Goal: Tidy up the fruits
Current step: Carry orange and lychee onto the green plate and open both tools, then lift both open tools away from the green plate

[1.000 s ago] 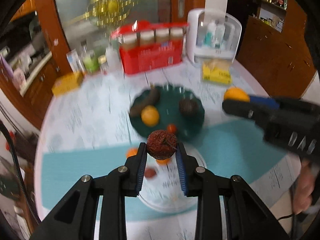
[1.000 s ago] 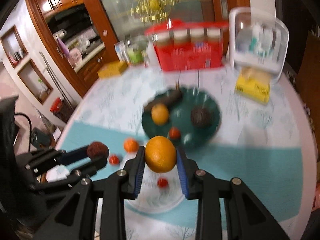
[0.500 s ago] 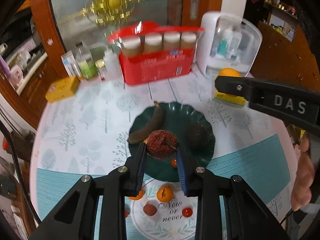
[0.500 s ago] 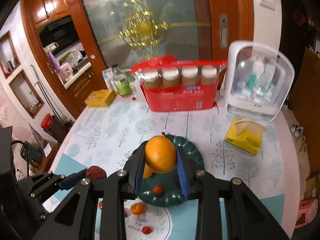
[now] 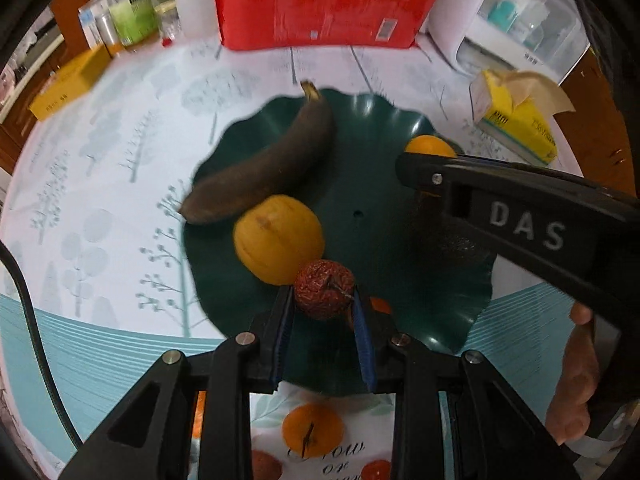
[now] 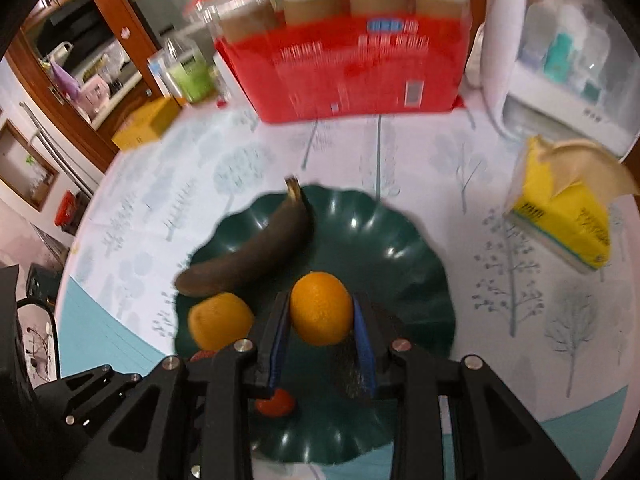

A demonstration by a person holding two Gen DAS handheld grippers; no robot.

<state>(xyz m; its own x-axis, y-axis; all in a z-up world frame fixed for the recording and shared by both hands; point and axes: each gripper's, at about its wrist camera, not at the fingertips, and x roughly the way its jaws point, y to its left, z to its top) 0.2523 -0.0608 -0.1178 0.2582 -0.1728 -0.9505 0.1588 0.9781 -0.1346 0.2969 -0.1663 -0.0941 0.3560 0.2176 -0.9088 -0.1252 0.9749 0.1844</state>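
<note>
My left gripper (image 5: 324,304) is shut on a wrinkled dark red fruit (image 5: 324,289), low over the near rim of the green scalloped plate (image 5: 360,184). On that plate lie a blackened banana (image 5: 272,168), an orange (image 5: 279,250) and a small red tomato (image 5: 380,305). My right gripper (image 6: 322,314) is shut on a second orange (image 6: 322,308) just above the plate's middle (image 6: 400,248); the banana (image 6: 248,256) and the plate's orange (image 6: 221,322) lie to its left. A dark round fruit (image 5: 460,244) is mostly hidden under the right gripper's fingers (image 5: 480,192).
A white printed plate (image 5: 316,428) with small orange and red fruits sits at the near edge. Behind the green plate stand a red box of jars (image 6: 352,68), a white cabinet (image 6: 560,80), a yellow tissue box (image 6: 560,224), bottles (image 5: 132,16) and a yellow carton (image 5: 64,88).
Both grippers have come down and forward from above the white plate to just over the green plate, each still holding its fruit. The table things look much closer.
</note>
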